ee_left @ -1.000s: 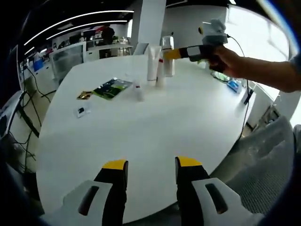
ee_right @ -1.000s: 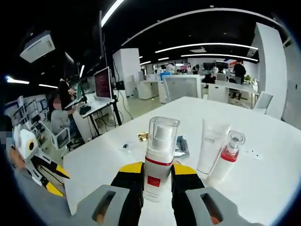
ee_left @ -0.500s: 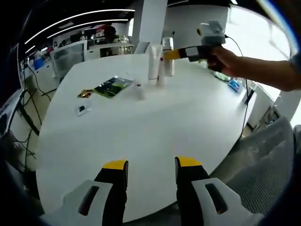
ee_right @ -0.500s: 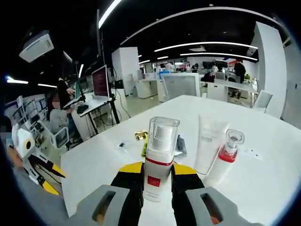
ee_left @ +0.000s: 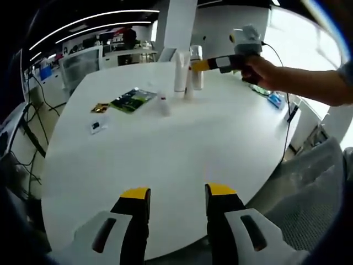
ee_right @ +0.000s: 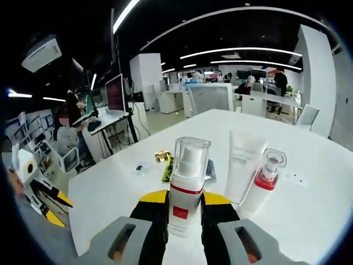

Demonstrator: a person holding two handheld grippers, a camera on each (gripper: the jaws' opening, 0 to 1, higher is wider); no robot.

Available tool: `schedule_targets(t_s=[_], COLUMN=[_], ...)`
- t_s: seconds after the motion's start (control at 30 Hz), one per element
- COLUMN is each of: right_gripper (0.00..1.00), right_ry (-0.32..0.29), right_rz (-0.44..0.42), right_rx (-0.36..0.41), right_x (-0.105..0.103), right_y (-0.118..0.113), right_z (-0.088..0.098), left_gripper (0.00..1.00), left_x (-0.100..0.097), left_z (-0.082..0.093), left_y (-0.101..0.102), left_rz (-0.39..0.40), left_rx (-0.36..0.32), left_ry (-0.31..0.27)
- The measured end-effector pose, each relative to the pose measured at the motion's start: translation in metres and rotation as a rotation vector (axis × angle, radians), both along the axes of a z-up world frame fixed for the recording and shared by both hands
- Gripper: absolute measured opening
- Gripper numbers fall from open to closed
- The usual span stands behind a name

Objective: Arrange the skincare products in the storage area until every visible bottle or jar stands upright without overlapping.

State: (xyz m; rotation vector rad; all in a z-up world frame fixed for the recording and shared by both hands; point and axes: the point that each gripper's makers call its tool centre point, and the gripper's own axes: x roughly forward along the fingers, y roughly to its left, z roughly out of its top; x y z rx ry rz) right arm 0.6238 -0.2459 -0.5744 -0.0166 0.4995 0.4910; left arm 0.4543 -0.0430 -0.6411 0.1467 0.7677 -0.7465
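Pump bottle (ee_right: 186, 182) stays clamped in right claw (ee_right: 184, 208).

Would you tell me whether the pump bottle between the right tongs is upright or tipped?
Upright. The pump bottle stands vertically on the white table, clear cap on top, gripped by the right tongs.

On the round white table (ee_left: 182, 143): one clear-capped pump bottle (ee_right: 186, 185), one white squeeze tube (ee_right: 240, 174) and one red-collared bottle (ee_right: 263, 182) at 12 o'clock in the right gripper view. Toward 11 o'clock in the left gripper view lie one small white bottle (ee_left: 164, 104), one green packet (ee_left: 131, 100), one gold sachet (ee_left: 100, 108) and one white card (ee_left: 96, 126).
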Motion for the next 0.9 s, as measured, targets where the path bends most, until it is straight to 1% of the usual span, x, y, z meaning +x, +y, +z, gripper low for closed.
schedule_targets(t_s=[0.9], right_gripper=[0.14], right_ry=[0.028], right_rz=[0.000], right_rx=[-0.032], right_x=[0.009], right_y=[-0.006], right_z=[-0.018], left_gripper=[0.37], left_x=[-0.001], left_z=[-0.003], left_y=[0.001], left_rz=[0.008], left_rx=[-0.001], left_ry=[0.017])
